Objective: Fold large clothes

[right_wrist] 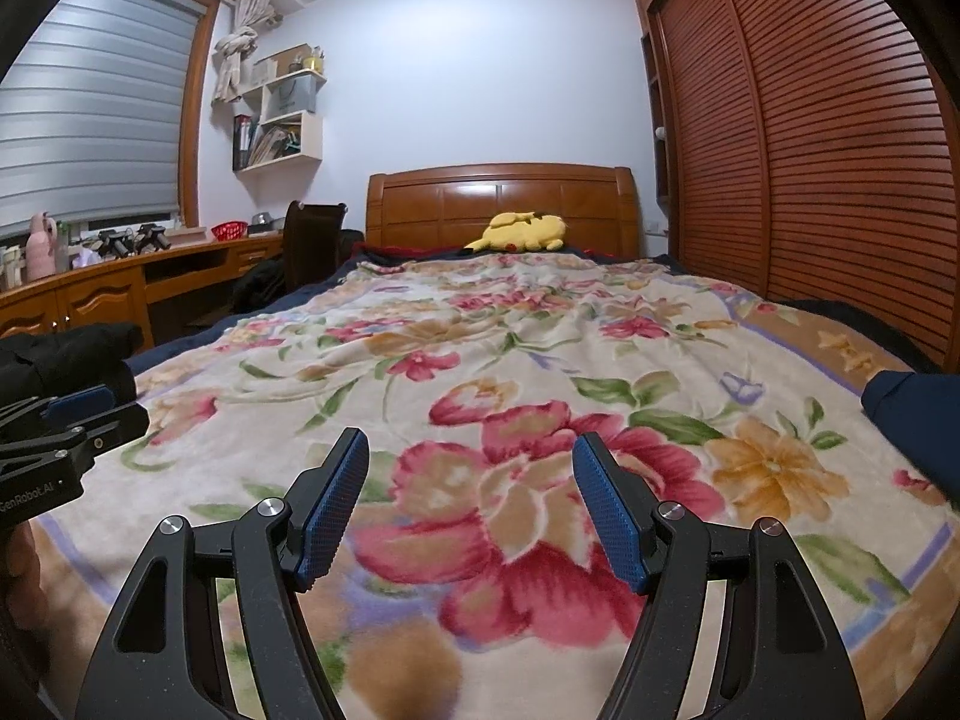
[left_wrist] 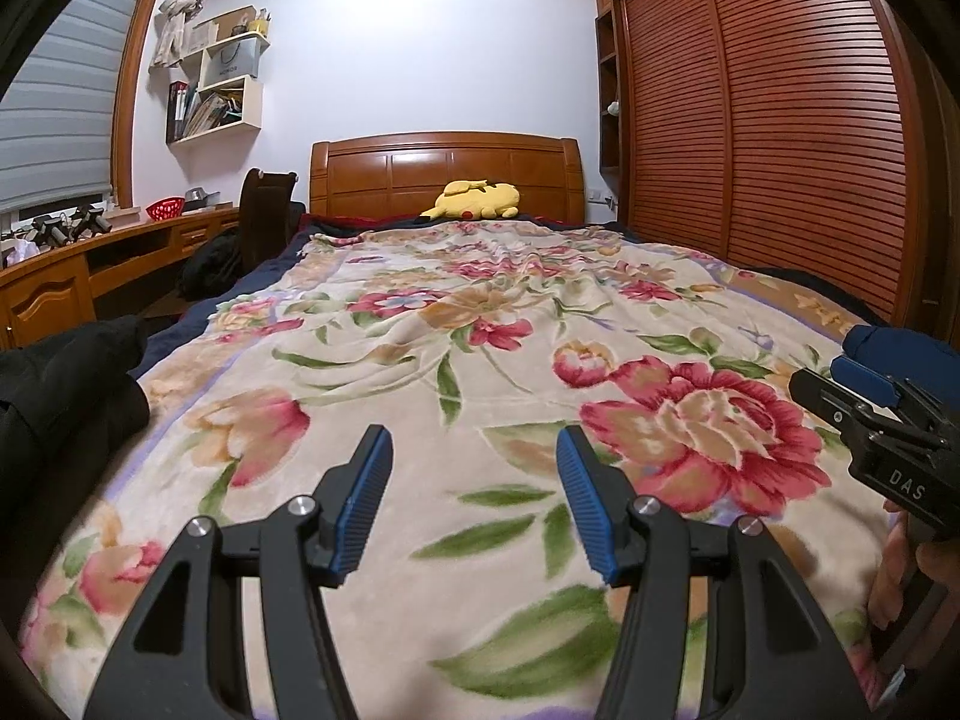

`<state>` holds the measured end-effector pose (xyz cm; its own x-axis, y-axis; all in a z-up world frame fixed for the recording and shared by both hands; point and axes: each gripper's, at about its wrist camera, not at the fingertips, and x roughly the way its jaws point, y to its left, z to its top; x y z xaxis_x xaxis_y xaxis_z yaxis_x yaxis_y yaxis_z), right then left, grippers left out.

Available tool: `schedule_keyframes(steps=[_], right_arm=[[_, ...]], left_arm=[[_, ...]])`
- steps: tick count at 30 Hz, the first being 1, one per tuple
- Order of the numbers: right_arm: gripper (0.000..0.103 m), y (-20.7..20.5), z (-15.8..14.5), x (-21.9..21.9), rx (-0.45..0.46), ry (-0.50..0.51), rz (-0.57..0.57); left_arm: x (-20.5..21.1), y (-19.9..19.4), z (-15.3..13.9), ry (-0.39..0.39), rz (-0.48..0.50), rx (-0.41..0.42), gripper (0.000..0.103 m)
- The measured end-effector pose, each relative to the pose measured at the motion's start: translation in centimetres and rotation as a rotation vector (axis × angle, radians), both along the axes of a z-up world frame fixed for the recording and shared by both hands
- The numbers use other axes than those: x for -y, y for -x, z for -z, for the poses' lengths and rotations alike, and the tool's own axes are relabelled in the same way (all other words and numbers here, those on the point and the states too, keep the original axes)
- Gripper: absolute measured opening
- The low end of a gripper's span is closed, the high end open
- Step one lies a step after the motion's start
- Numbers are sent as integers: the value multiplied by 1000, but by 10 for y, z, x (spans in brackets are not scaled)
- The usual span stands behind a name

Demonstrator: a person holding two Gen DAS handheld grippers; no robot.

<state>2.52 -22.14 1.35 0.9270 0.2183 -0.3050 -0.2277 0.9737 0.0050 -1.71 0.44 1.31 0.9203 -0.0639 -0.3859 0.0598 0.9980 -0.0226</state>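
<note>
A black garment [left_wrist: 60,384] lies bunched at the bed's left edge, and it also shows at the left of the right wrist view as a dark heap [right_wrist: 60,354]. A navy blue garment [left_wrist: 888,342] lies at the right edge, with its near corner [right_wrist: 912,414] in the right wrist view. My left gripper [left_wrist: 474,438] hovers open over the floral blanket [left_wrist: 480,330] with nothing between its blue pads. My right gripper [right_wrist: 471,441] is open beside it, also with nothing in it, above a large red flower. Neither gripper touches a garment.
A yellow plush toy [left_wrist: 474,198] rests against the wooden headboard [left_wrist: 444,174]. A slatted wooden wardrobe [left_wrist: 780,150] runs along the bed's right side. On the left are a desk [right_wrist: 120,294], a dark chair [right_wrist: 312,240] and wall shelves [right_wrist: 282,120]. A hand [left_wrist: 900,576] holds the right gripper's handle.
</note>
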Motion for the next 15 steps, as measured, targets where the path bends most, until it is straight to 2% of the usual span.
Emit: schedule_keyframes(steps=[15], right_arm=[[73,-1,1,0,2,1,0]], left_arm=[[0,0,0,1,0,0,56]])
